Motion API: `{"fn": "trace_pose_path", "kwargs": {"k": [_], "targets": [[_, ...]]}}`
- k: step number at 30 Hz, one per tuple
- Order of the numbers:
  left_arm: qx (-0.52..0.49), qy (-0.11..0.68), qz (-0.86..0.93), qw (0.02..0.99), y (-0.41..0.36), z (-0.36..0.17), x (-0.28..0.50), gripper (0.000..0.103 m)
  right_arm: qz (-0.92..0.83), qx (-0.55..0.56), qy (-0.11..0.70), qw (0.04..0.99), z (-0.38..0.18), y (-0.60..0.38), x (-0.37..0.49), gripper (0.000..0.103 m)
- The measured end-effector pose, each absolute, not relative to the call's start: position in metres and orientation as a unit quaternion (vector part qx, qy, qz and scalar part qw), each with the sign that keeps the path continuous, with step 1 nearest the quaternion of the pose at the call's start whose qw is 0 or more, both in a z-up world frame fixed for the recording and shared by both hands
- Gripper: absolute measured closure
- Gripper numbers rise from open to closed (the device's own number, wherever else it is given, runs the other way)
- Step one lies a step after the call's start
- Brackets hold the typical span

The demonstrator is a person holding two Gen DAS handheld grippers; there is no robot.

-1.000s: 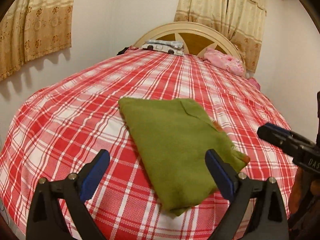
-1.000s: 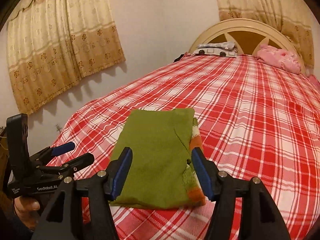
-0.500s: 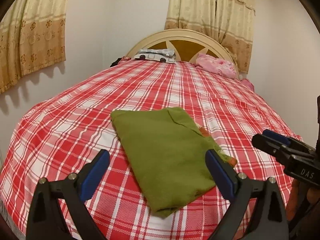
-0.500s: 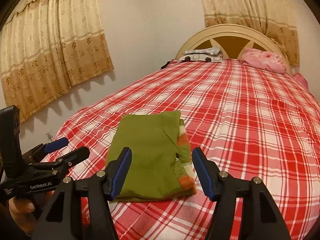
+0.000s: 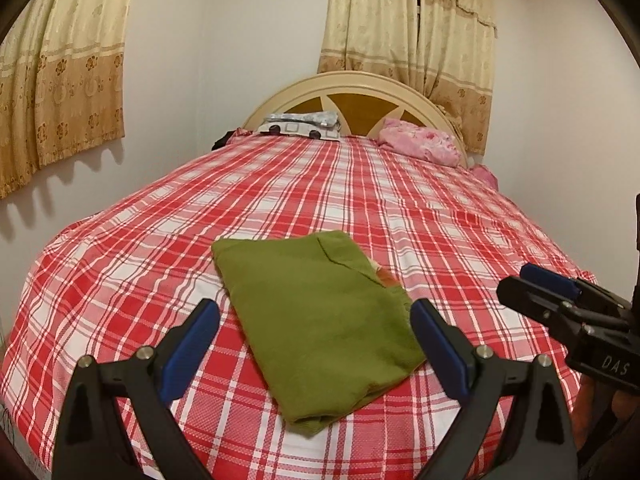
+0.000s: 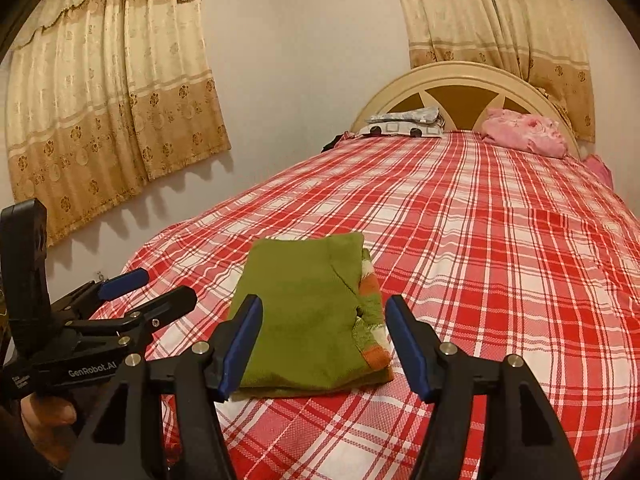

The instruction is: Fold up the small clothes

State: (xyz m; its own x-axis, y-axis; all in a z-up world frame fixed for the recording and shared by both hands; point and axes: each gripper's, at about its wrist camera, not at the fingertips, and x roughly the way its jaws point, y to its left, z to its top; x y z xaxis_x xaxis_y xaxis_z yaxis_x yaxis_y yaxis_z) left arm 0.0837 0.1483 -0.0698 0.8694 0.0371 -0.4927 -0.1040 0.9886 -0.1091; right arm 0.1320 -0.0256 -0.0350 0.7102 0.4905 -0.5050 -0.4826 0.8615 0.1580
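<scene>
A green knitted garment [image 5: 316, 320] lies folded into a flat rectangle on the red plaid bedspread [image 5: 360, 200]; it also shows in the right wrist view [image 6: 308, 316], with orange and white stripes along its right edge. My left gripper [image 5: 316, 344] is open and empty, held above the garment's near end. My right gripper [image 6: 324, 344] is open and empty, also just short of the garment's near edge. Each gripper shows in the other's view: the right one [image 5: 540, 292] at the right, the left one [image 6: 152, 292] at the left.
The bed's headboard [image 5: 360, 96] is at the far end with a patterned pillow [image 5: 304, 124] and a pink bundle of cloth [image 5: 420, 142]. Curtains [image 6: 108, 92] hang on the left wall and behind the headboard. The bed's left edge runs close to the wall.
Both grippers have pulled back and up from the garment, so it looks smaller and farther off. The garment itself has not moved. Both stay open.
</scene>
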Motion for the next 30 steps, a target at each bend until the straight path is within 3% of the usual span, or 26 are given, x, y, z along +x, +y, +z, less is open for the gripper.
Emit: {"fn": "trace_pose_path", "kwargs": {"k": [30], "targets": [[-0.057, 0.249, 0.041, 0.966, 0.146, -0.063, 0.08, 0.0, 0.262, 0.02, 0.251, 0.932, -0.025, -0.036, 0.12, 0.036]]}}
